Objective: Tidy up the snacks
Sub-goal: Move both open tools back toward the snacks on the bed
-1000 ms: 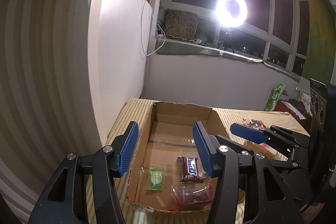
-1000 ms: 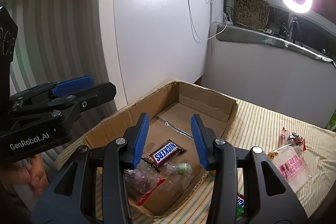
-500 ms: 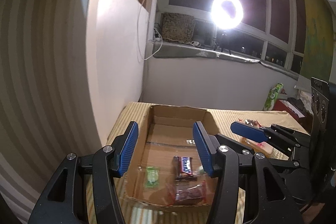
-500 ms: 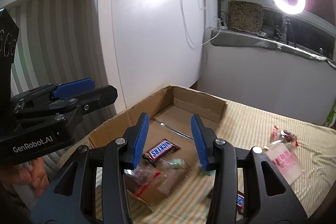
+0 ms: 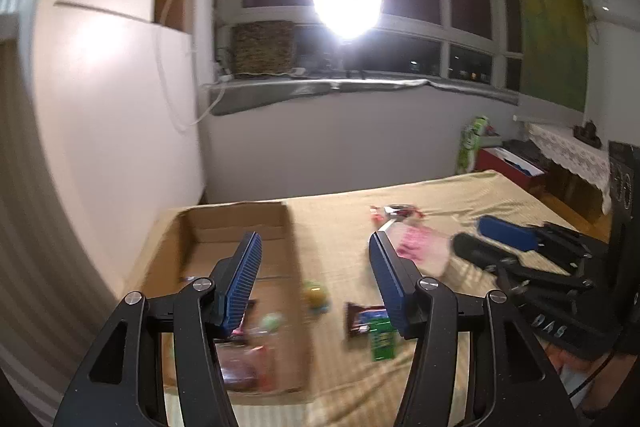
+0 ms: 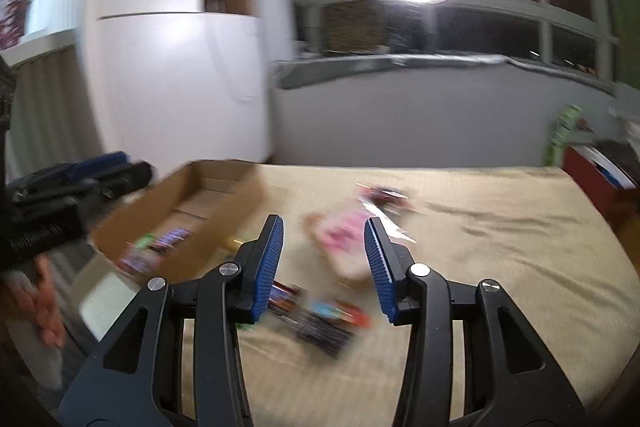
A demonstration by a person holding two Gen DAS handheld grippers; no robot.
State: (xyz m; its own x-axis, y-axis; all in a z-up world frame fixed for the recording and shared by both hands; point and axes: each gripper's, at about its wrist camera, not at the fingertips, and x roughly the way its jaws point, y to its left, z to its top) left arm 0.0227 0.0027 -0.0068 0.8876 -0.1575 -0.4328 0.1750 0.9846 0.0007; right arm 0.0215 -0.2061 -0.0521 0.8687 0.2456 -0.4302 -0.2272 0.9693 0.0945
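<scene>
Both hand-held grippers, left (image 5: 314, 269) and right (image 6: 323, 255), hang apart and empty above loose snacks (image 6: 320, 323), likely choosing one for the box (image 5: 224, 227).

The left claw (image 5: 314, 269) hangs over the tabletop (image 5: 460, 195) with the box's (image 5: 228, 217) right wall under its left finger. Several packets (image 5: 244, 367) lie in the box's near end. A round sweet (image 5: 316, 295) sits between the fingers, and a bar (image 5: 362, 315) with a flat packet (image 5: 383, 341) lies just inside the right finger. Ahead and right lies a pouch (image 5: 418, 247), with small wrappers (image 5: 394, 213) behind it. The right claw (image 5: 480, 241) is to the right, beside the pouch.
</scene>
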